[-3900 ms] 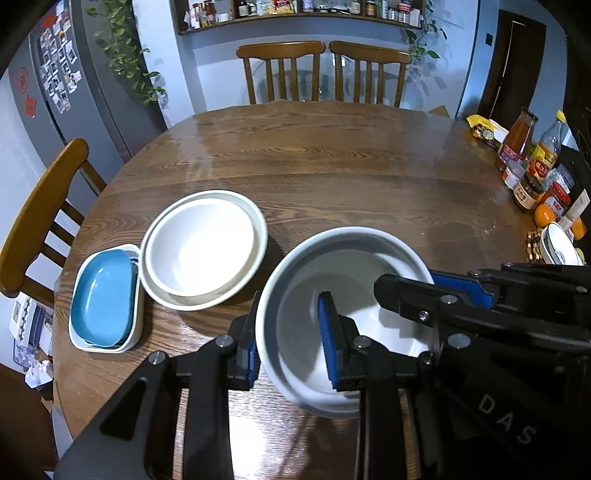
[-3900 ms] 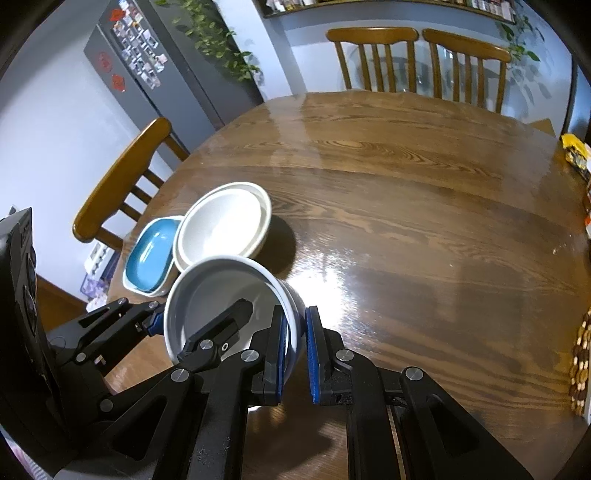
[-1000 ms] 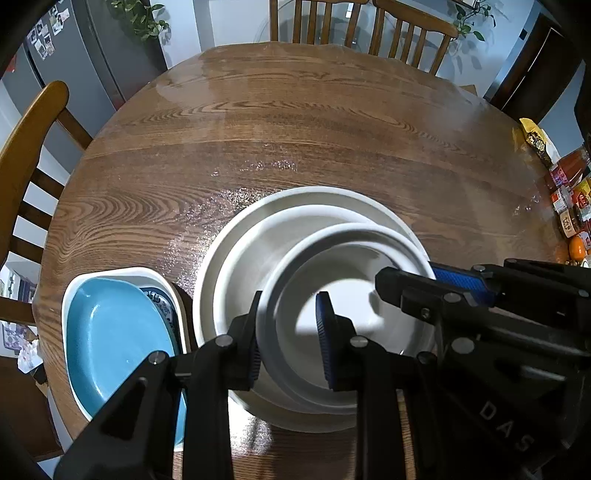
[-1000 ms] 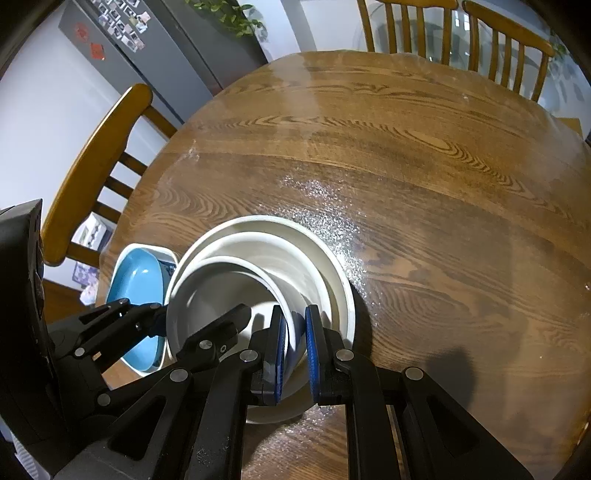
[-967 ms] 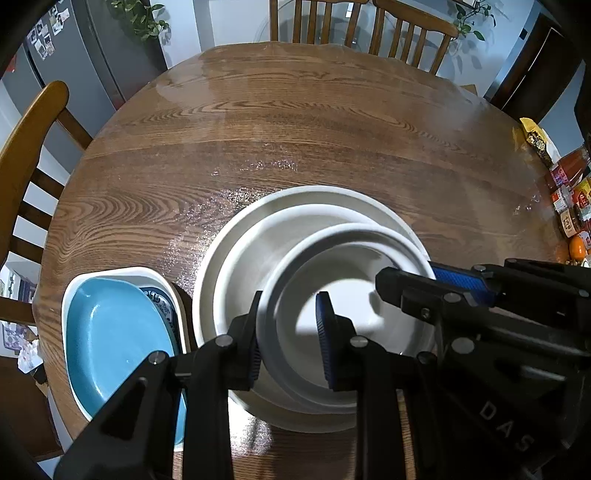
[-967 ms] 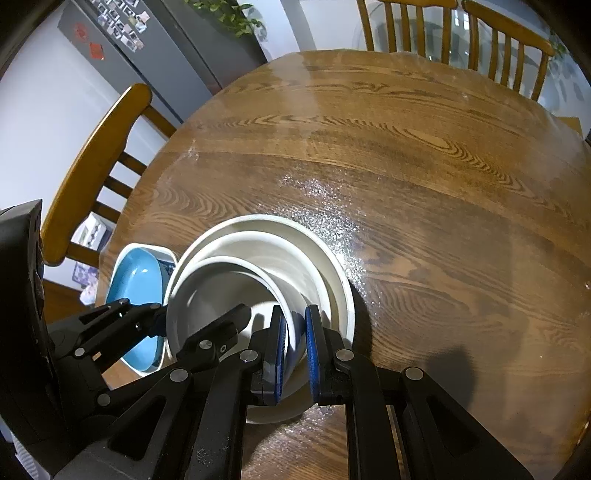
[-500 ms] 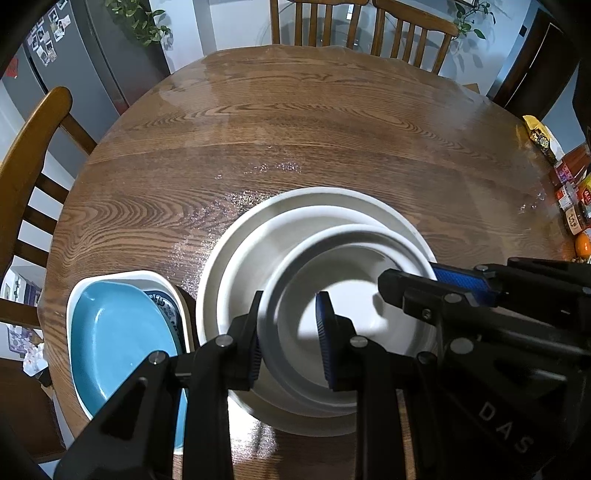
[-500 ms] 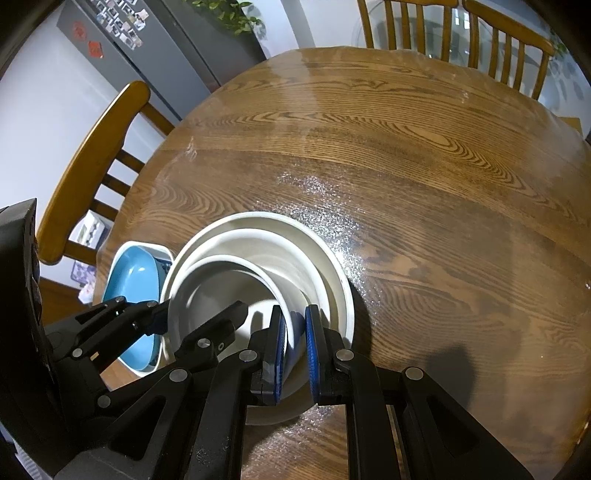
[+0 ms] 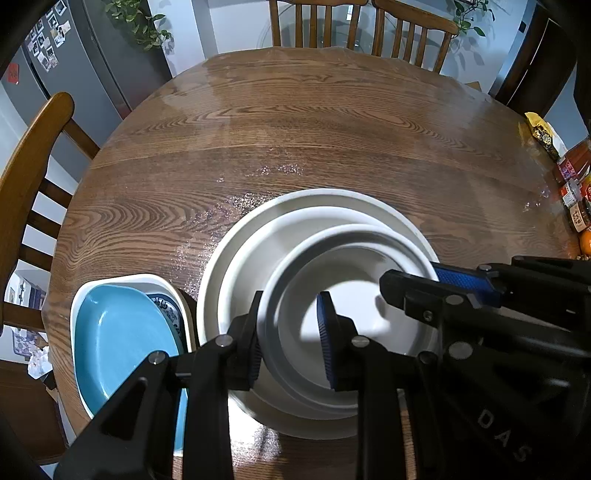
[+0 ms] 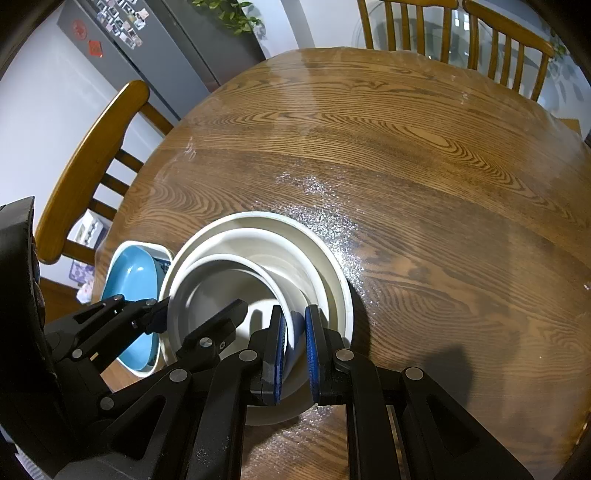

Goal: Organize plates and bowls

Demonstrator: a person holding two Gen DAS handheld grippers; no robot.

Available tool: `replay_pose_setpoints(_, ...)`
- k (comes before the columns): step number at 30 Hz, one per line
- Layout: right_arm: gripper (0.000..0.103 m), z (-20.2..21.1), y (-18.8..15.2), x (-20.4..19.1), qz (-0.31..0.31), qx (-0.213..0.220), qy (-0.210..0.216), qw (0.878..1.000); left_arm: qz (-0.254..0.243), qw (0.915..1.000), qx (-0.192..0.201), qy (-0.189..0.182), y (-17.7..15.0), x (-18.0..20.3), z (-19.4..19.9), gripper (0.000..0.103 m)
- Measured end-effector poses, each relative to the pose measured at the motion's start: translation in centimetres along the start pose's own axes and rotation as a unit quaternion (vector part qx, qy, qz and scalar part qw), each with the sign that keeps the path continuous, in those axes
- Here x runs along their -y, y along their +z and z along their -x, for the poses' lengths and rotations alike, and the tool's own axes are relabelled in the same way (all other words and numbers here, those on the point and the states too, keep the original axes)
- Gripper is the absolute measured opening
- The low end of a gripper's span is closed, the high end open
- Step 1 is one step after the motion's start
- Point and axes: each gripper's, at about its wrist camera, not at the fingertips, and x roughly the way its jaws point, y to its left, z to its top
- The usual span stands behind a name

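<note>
- A round wooden table (image 9: 295, 122) is seen mid-frame.
- Wooden chairs (image 9: 354, 26) are placed at the top edge.
- Bottles and jars (image 9: 576, 184) are crowded at the right edge.
- A grey fridge (image 10: 147, 48) is seen upper left.

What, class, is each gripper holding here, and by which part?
Both hold the same white bowl by its rim: the left gripper on the bowl's left side, the right gripper on its right, above the stacked larger bowls.
</note>
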Motion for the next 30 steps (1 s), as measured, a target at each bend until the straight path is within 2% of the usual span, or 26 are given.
replay_pose_setpoints(27, 0.013, 0.7, -0.1, -0.6, 0.002, 0.011, -0.003, 1.000, 0.003, 0.9999, 0.013, 0.005, -0.1, -0.7, 0.7, 0.026)
replay_pose_setpoints(29, 0.013, 1.0, -0.2, -0.5, 0.000, 0.016, -0.003, 1.000, 0.003, 0.9998, 0.020, 0.006, -0.1, -0.6, 1.2, 0.028)
replay_pose_setpoints(30, 0.013, 1.3, -0.3, -0.6, 0.000, 0.021, -0.003, 1.000, 0.001, 0.9996, 0.028, 0.008, -0.2, -0.6, 1.6, 0.033)
